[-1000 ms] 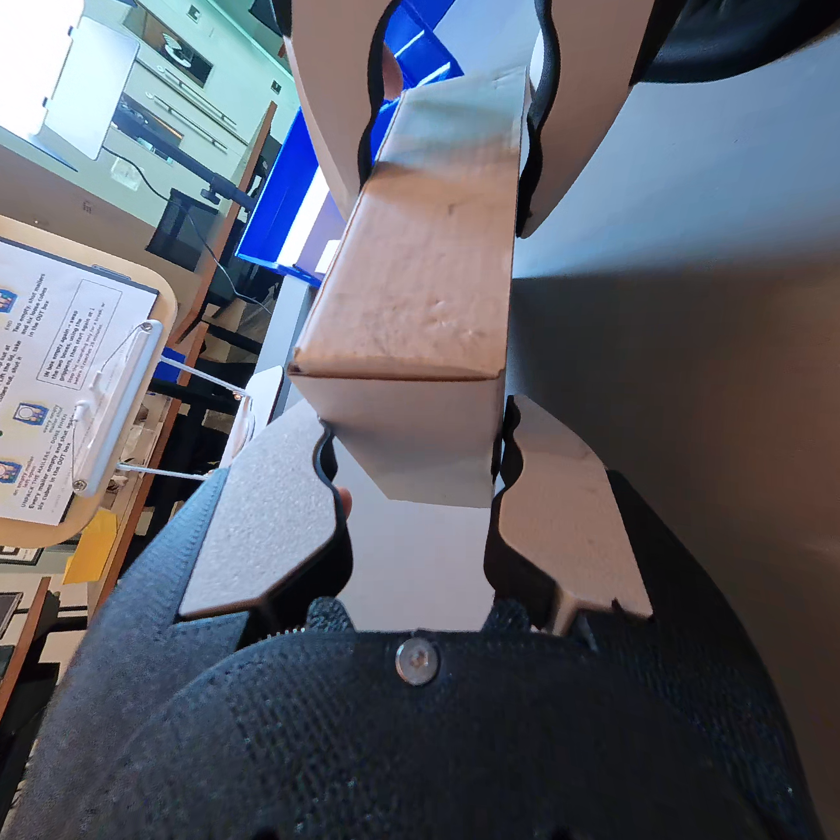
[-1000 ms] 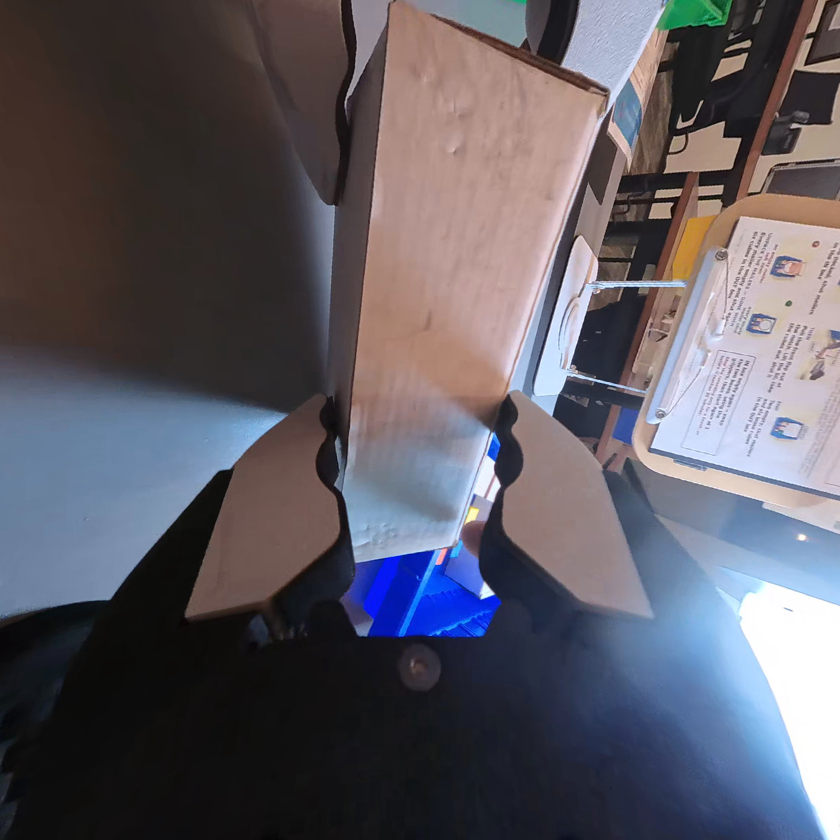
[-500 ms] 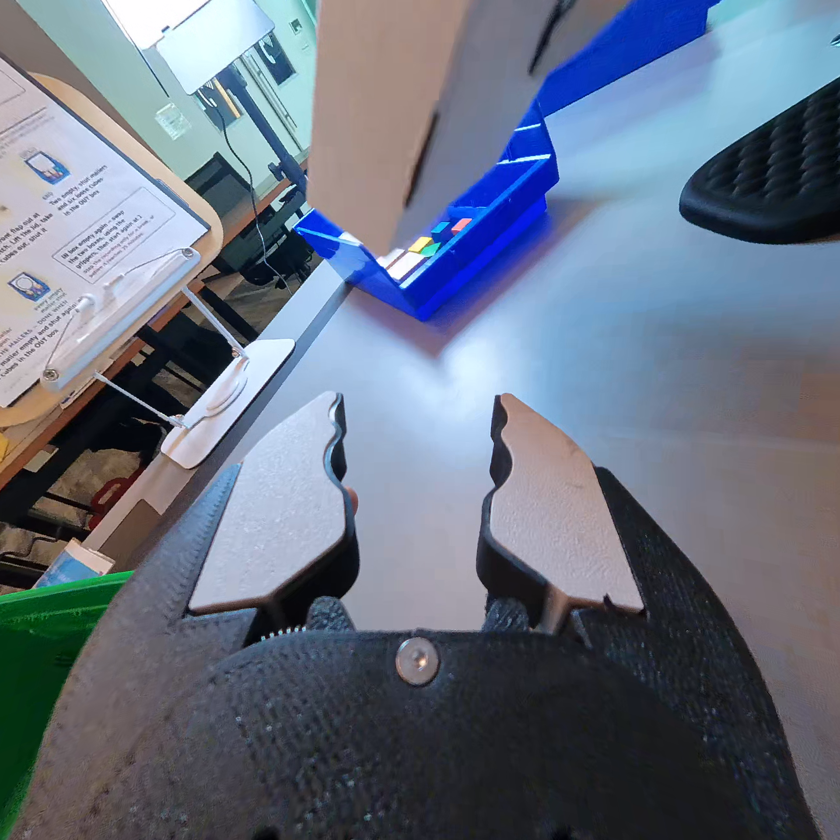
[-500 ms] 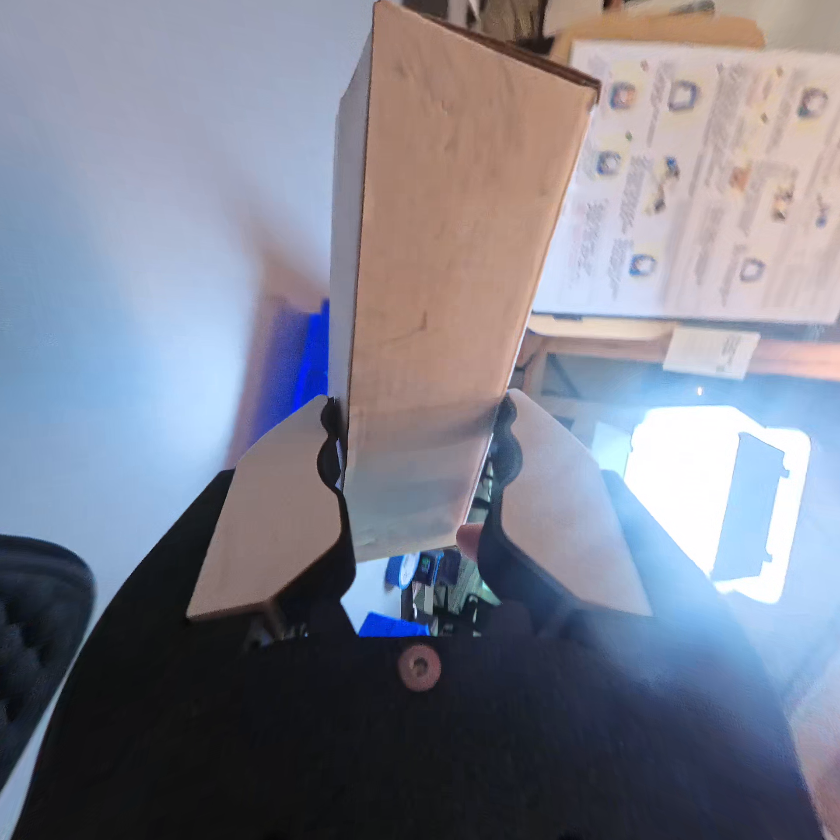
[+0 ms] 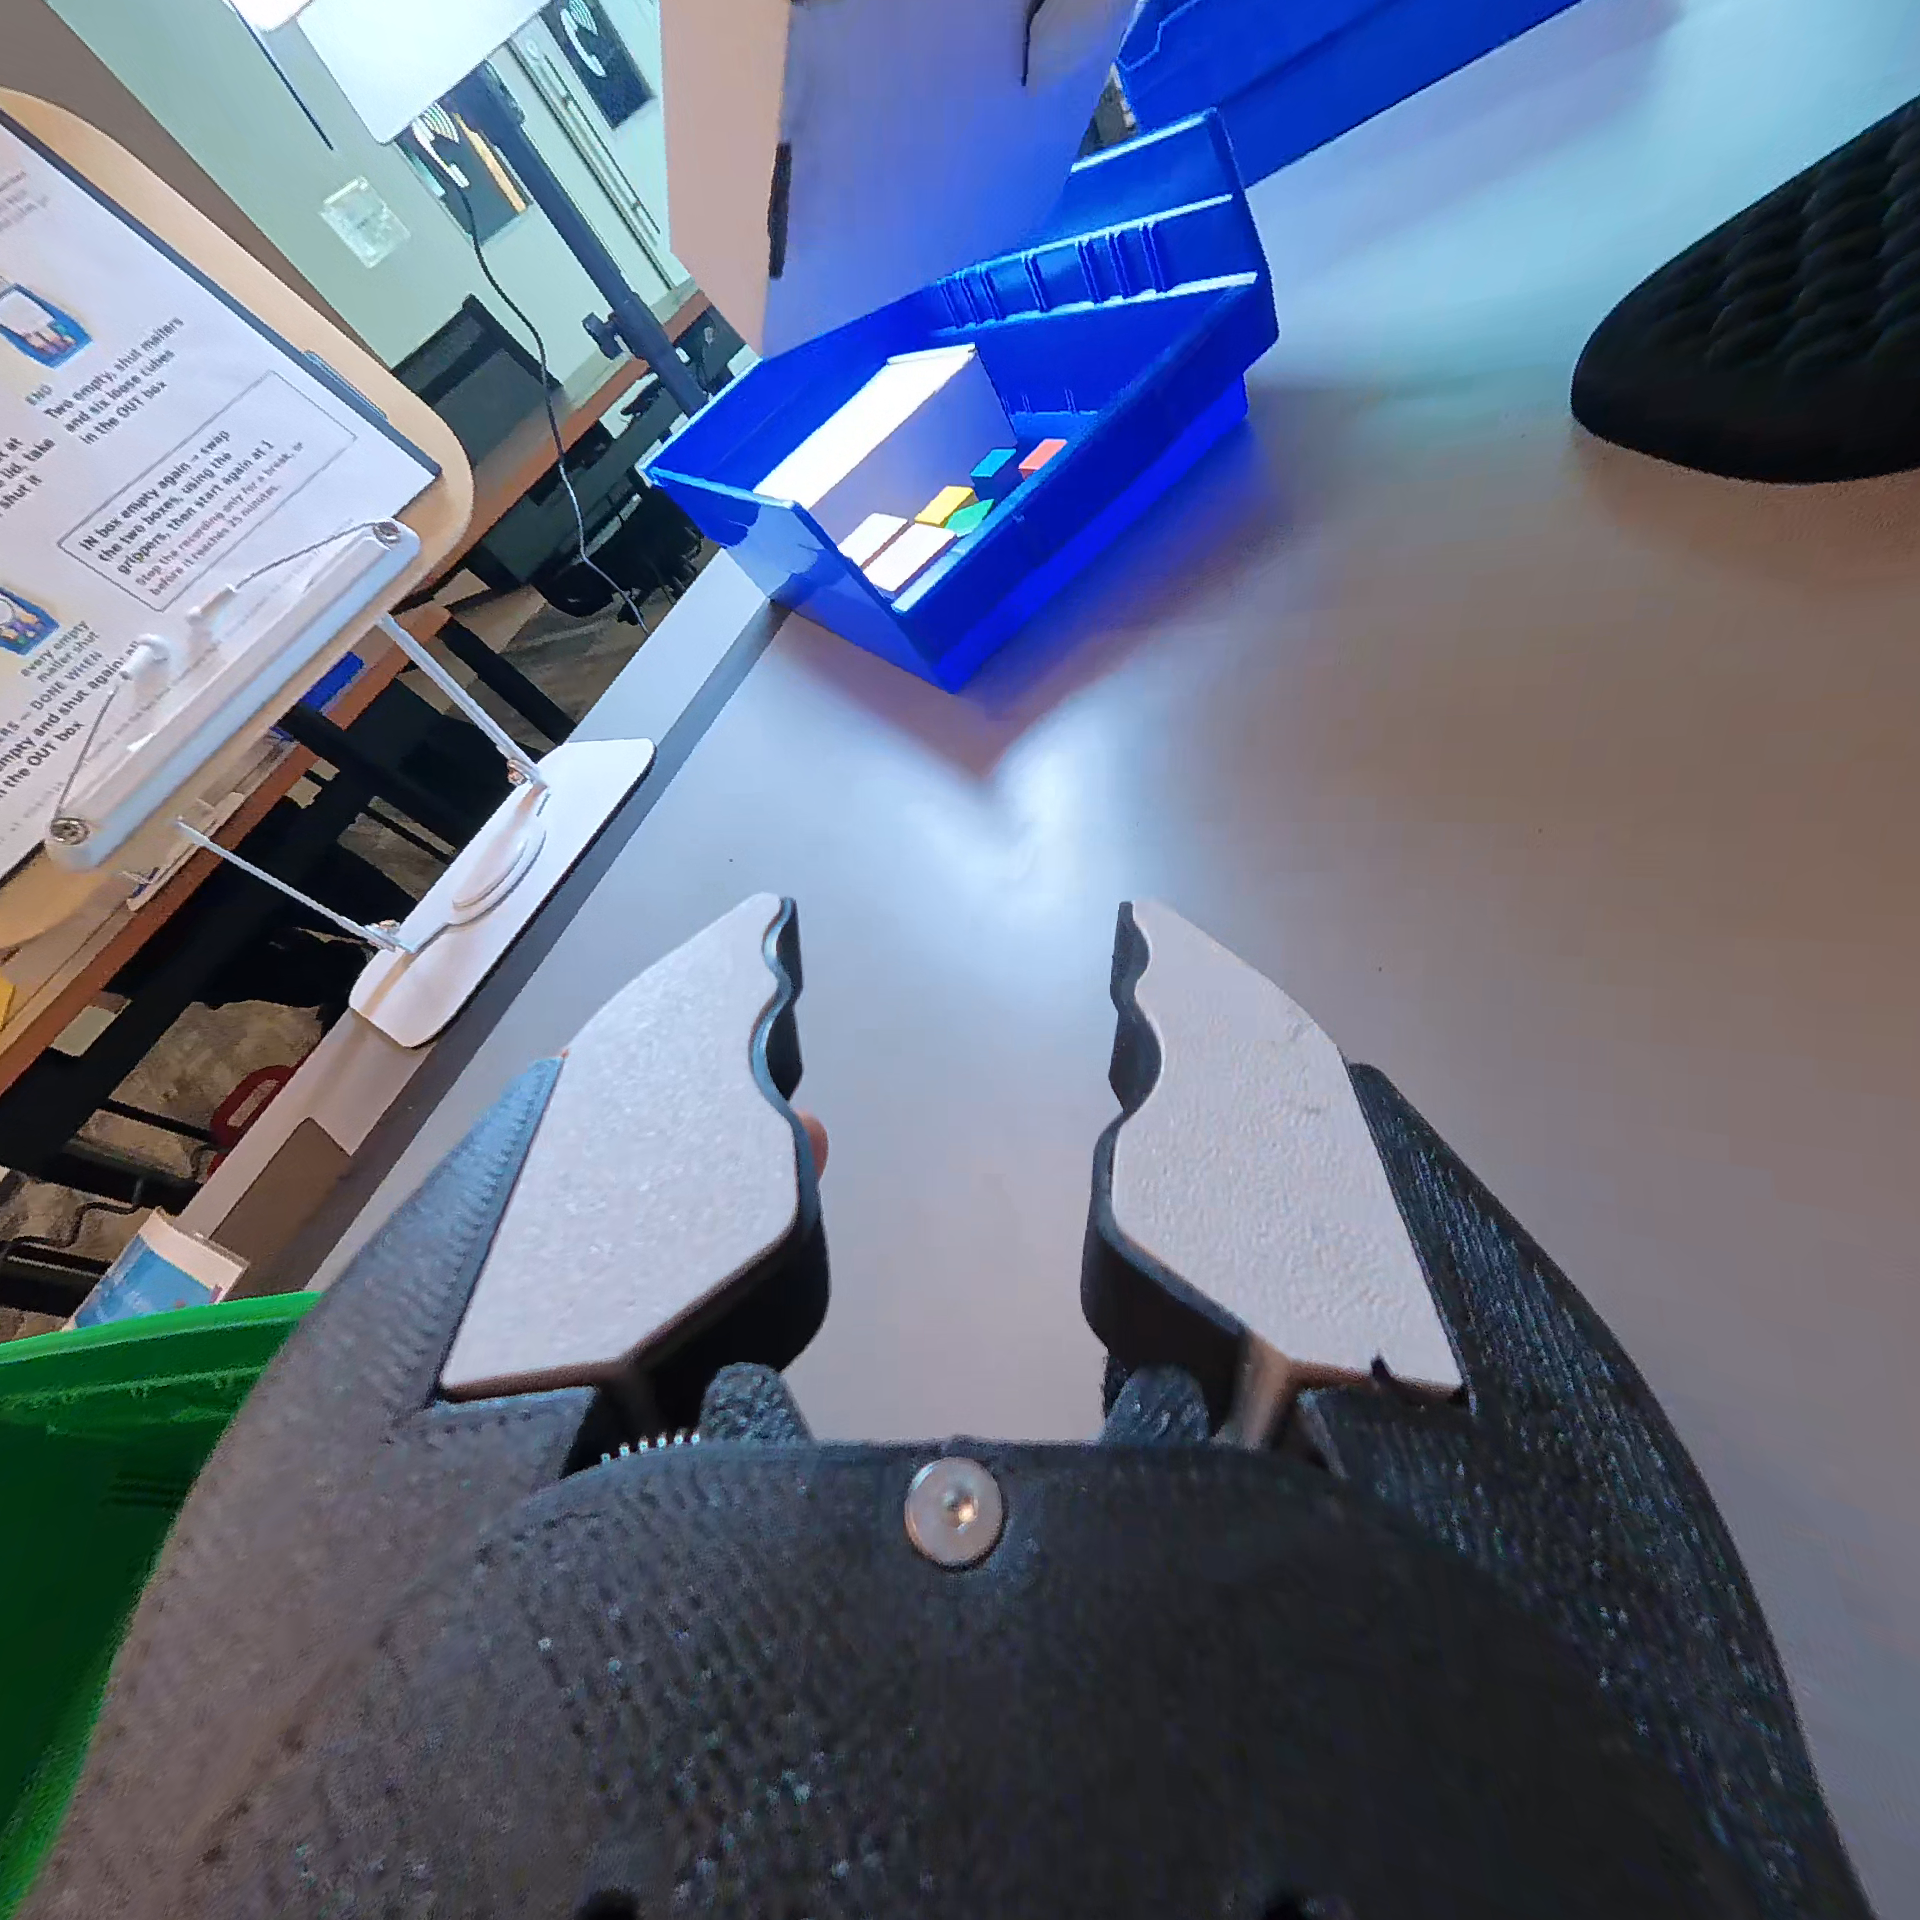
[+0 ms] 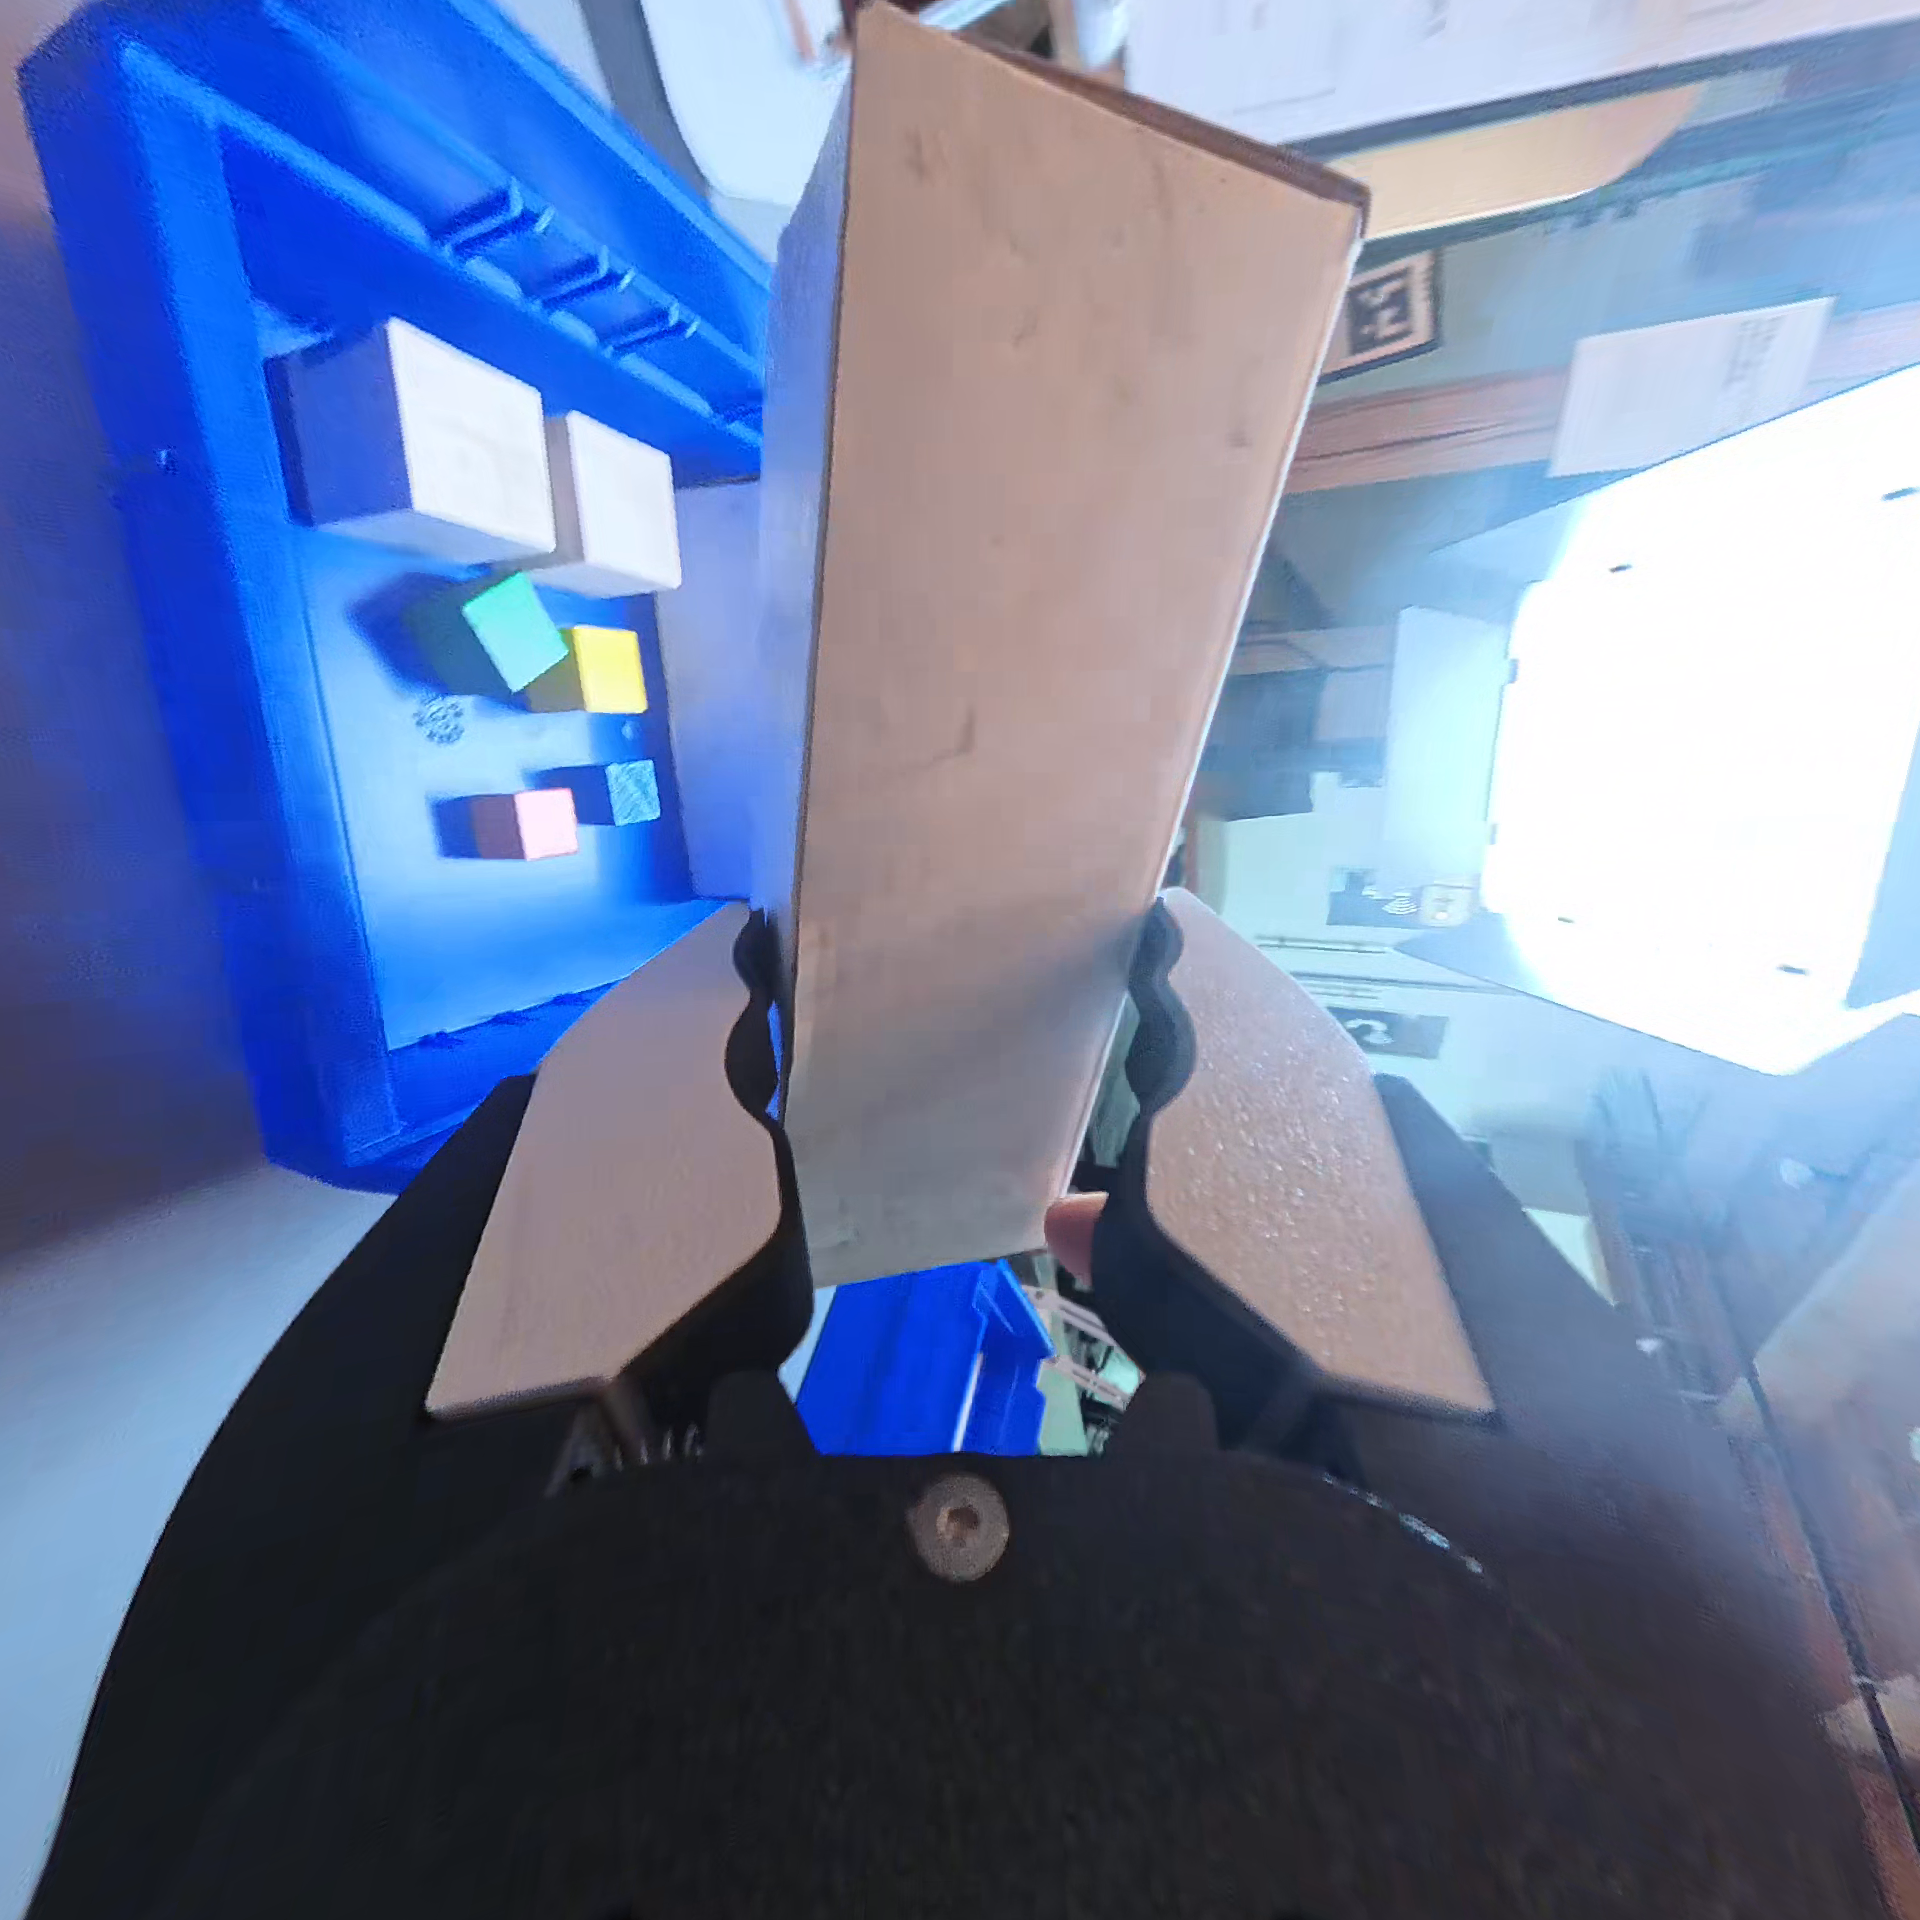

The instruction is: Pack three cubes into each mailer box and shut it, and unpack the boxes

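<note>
Cardboard mailer box (image 6: 1018,644), clamped in the right gripper (image 6: 951,1049), hangs by the blue plastic bin (image 6: 208,727) at nine o'clock; left gripper (image 5: 951,1039) gapes empty. Unpacking seems underway: next, probably lower it in.

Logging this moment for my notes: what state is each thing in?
left tool: open, empty, above the table
right tool: shut on mailer box
mailer box: closed, held aloft
blue bin: open-topped, holding loose cubes

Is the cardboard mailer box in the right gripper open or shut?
Shut: the mailer box shows flat closed faces, no raised flap, clamped in the right gripper.
</note>
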